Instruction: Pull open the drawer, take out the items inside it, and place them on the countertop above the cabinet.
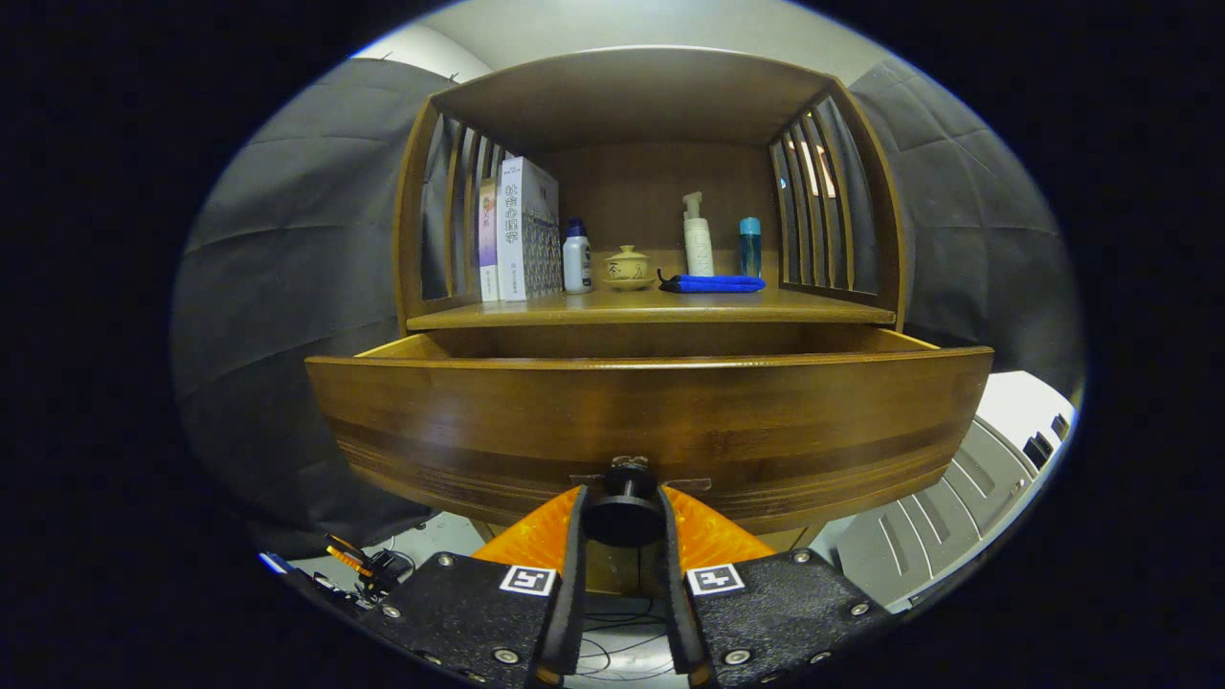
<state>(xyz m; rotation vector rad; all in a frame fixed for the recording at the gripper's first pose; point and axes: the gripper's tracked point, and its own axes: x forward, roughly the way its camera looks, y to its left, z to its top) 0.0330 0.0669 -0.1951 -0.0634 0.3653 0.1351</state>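
A wooden cabinet (651, 105) stands straight ahead, seen from low down through a wide, curved lens. Its drawer (651, 421) is pulled well out toward the viewer, the broad front panel bowed by the lens and filling the middle of the scene. The inside of the drawer is hidden behind that panel, so its contents cannot be told.

At the lower middle of the drawer front sits a round dark knob (624, 517). The tongs (622, 522) are closed around this knob, one finger pressing on each side, with only the knob's width between them.

Above the drawer is the surface (813, 308) of the cabinet, an open shelf with slatted sides. From left to right it carries upright books (522, 230), a small white bottle with a dark cap (576, 256), a pale lidded teacup on a saucer (628, 266), a folded blue cloth (713, 283) lying flat, a tall white pump bottle (697, 237) behind the cloth, and a slim blue bottle (750, 245) beside it.

Grey cloth hangs on either side of the cabinet. Below right lies a pale ribbed panel (957, 507); below left, loose cables (368, 569) rest on the floor.
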